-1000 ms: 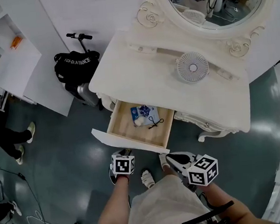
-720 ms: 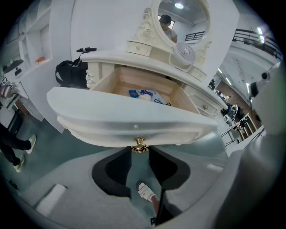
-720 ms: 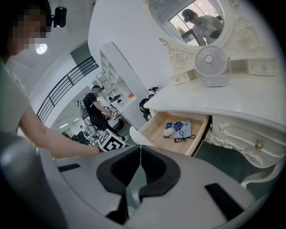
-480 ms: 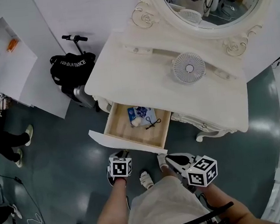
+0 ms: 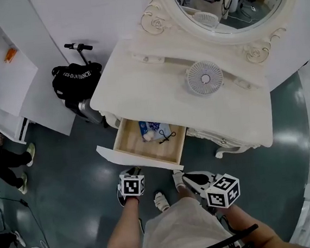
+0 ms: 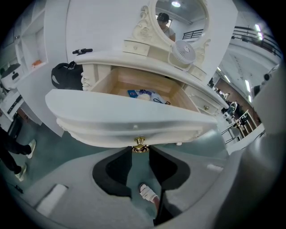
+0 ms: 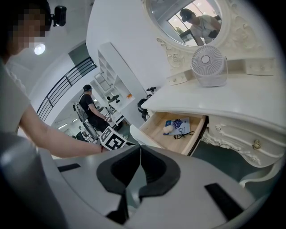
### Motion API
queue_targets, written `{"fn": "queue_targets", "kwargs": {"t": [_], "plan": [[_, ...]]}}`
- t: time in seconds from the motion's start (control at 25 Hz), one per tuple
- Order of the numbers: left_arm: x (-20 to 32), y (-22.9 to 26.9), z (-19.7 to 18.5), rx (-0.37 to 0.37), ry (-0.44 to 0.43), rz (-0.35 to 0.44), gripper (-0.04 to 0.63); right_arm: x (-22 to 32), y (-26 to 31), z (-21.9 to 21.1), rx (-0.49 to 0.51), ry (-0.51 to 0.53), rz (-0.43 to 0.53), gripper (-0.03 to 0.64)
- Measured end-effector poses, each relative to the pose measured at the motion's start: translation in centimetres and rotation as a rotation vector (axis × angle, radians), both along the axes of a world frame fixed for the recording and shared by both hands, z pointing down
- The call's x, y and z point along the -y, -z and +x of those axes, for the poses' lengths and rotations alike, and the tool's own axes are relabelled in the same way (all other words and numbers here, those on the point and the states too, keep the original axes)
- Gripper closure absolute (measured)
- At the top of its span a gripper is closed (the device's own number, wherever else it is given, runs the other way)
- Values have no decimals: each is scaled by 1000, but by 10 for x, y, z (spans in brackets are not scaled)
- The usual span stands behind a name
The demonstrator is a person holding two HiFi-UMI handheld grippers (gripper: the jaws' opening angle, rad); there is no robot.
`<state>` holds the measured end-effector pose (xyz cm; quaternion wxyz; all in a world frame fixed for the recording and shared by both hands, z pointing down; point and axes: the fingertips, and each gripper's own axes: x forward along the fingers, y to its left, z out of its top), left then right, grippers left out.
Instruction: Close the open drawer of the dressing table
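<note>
Cream-white carved dressing table [image 5: 236,113] stands against the wall, with an oval mirror [image 5: 242,9] above it and a small round white fan [image 5: 204,78] on its top. The pale-wood drawer [image 5: 136,145] at the table's left front is pulled well out. It holds a blue-and-white packet [image 5: 149,129] and a thin black cord [image 5: 167,137] near its back. The drawer's curved white front panel [image 6: 134,120] carries a small brass knob [image 6: 140,144] at its lower middle.

Left gripper [image 6: 140,153]: positioned directly in front of the table, at the drawer front. Its jaws stand apart, the knob sits at their tips, and no firm clamp on it is visible.

Right gripper [image 7: 140,150]: positioned in front of the table, off the drawer's right corner and clear of the panel. Its jaws meet at the tips with nothing between them.

A black bag [image 5: 74,79] lies on the floor beside the table's left end.
</note>
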<state>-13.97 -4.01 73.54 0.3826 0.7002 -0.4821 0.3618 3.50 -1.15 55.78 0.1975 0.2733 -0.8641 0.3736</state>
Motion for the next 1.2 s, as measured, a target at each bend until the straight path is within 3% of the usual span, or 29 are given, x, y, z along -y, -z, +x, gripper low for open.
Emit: {"fn": "queue_targets", "kwargs": {"t": [1.2], "plan": [[55, 1, 15, -1, -30, 15, 472, 25, -6, 16, -7, -48, -25, 598]]}}
